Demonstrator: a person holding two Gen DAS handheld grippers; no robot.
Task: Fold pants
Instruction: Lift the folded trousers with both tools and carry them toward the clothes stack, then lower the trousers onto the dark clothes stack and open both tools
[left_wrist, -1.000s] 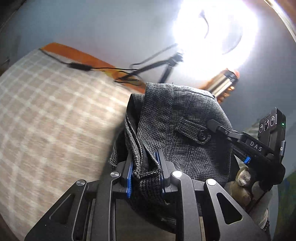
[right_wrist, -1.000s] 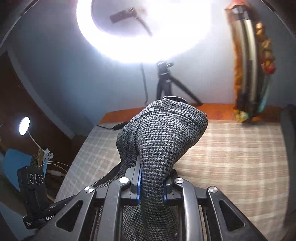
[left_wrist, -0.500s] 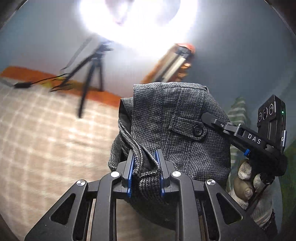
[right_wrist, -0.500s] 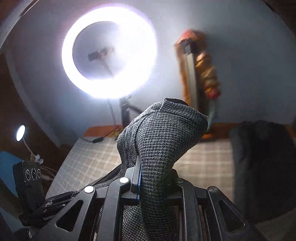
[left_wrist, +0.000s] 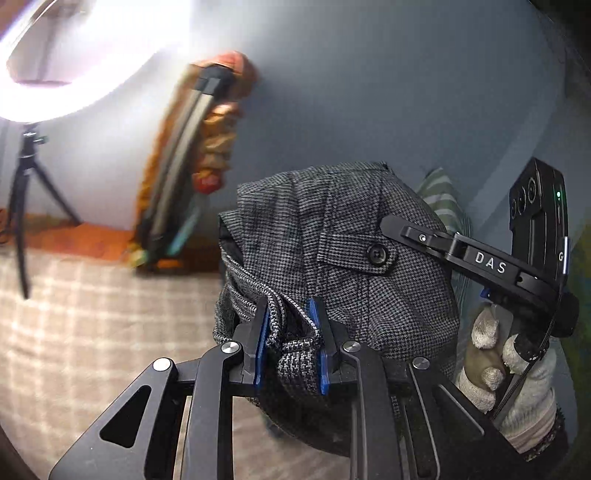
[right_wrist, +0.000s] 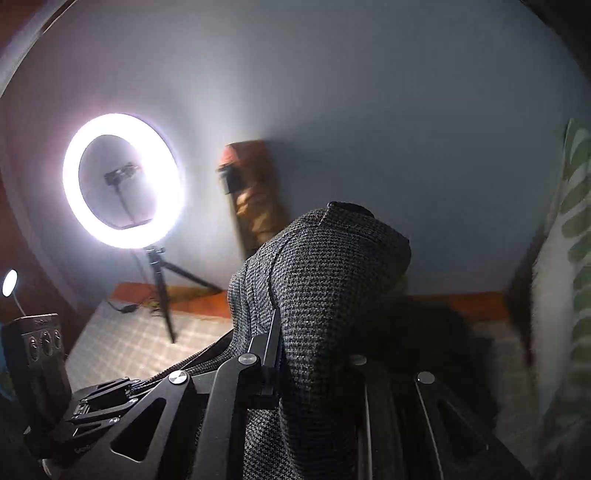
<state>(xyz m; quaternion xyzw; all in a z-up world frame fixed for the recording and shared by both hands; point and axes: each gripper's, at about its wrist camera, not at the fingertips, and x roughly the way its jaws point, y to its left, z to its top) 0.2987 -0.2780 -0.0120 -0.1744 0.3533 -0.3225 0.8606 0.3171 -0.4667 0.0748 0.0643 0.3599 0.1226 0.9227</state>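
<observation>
Step in hand, as I read it: pants lifted off the bed, both ends pinched, about to be laid down for a fold.

Left tool (left_wrist: 290, 341): blue pads closed on a bunched hem or waist edge of the grey houndstooth pants (left_wrist: 332, 251), several layers between the pads. Buttoned pocket flap (left_wrist: 376, 254) faces the camera just right of the pinch. The fabric hangs in the air above the checked bedspread (left_wrist: 74, 332), not touching it from what I can see, toward the far edge of the bed where the orange headboard (left_wrist: 66, 236) runs.

Right tool (right_wrist: 314, 354): fabric drapes over the pinch and hides the right finger, so the gap isn't visible; probably clamped, since the cloth stands up out of it. The left wrist view shows that tool's arm across the pants with a gloved hand (left_wrist: 509, 373) on the grip.

Doing it well:
- Keep both tools level and pull apart until the span is taut before lowering.
- Lower the hanging end first onto bare bedspread and drag flat.
- Stay off the tripod (right_wrist: 162, 291) under the ring light (right_wrist: 123, 181) at the far left corner.
- Dark pile (right_wrist: 424, 325) at the far right: land short of it.
- Left pinch is thick, so a layer could slip; no jerks.
</observation>
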